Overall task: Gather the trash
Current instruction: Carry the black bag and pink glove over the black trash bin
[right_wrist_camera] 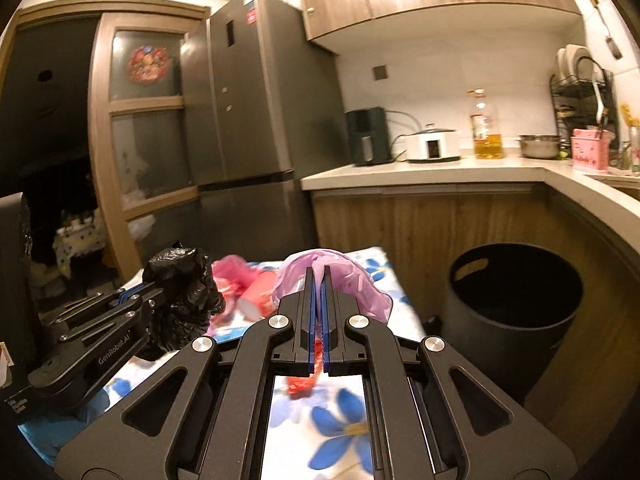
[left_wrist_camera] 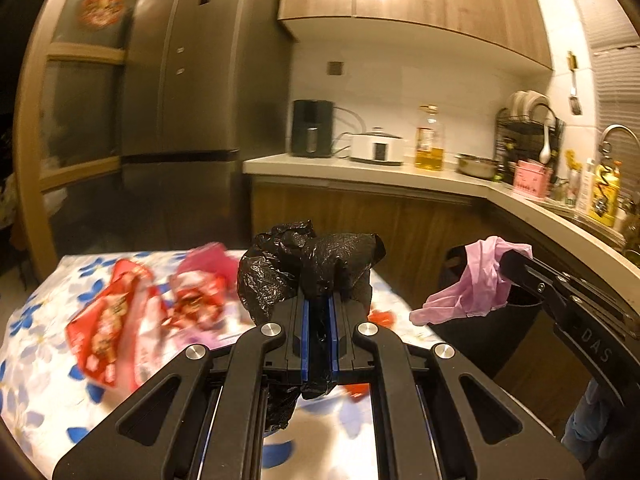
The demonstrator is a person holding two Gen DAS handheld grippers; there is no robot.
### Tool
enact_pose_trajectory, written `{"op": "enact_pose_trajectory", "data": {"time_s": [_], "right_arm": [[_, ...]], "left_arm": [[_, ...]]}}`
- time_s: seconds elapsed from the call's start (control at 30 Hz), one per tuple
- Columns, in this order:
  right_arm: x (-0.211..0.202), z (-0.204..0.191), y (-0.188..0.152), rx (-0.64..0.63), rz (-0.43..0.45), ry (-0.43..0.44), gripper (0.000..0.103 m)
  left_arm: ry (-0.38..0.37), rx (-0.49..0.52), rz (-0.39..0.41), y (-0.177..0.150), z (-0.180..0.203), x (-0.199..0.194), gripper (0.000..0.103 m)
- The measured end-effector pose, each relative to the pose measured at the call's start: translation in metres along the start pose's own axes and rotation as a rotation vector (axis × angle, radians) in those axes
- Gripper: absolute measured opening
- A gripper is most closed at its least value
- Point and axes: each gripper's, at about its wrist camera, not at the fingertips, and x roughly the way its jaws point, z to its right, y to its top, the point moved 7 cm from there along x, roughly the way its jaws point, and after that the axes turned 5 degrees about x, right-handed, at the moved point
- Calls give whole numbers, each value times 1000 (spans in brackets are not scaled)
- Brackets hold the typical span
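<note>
The left gripper (left_wrist_camera: 320, 304) is squeezing a crumpled black bag (left_wrist_camera: 308, 264), with its jaws clamped tight on it. The right gripper (right_wrist_camera: 319, 280) is squeezing a thin pink bag (right_wrist_camera: 332, 276), and its jaws are pressed together on that too. Both are hanging above the table (left_wrist_camera: 36, 380) with the blue flower cloth, near its far right corner.

The black bin (right_wrist_camera: 516, 300) is standing on the floor just past the table's right edge, under the counter (right_wrist_camera: 440, 170), with its mouth wide open.

The job now is carrying both bags over to the bin. To do it well, the squeeze should not loosen until each bag is hanging right over the hole. The bags are light and floppy, so letting go too soon could drop them on the rim or the floor. One gripper at a time is likely safer.

More trash is waiting on the table: red snack wrappers (left_wrist_camera: 108, 332) near the left edge, and maybe a pink cup (right_wrist_camera: 260, 294), though it is blurry.
</note>
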Motion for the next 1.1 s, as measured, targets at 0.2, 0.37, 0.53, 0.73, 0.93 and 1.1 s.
{"op": "enact_pose_trajectory", "data": {"time_s": [0.2,0.37,0.53,0.73,0.93,1.1], "right_arm": [[-9,31,10,23,34,-54,2],[-17,56,18,35,62,-103,2],[-22,85,27,58,92,-159,2],[-22,121,34,101,111,-221,2],[-13,148,33,129,107,-270,2],[-4,168,32,136,95,-308,2]], "left_arm": [[-87,30,15,15,41,11,7],[-148,46,27,25,66,22,7],[-204,55,36,37,94,35,7],[-287,103,72,48,138,50,7],[-353,123,81,56,176,79,7],[-399,140,71,57,200,102,7]]}}
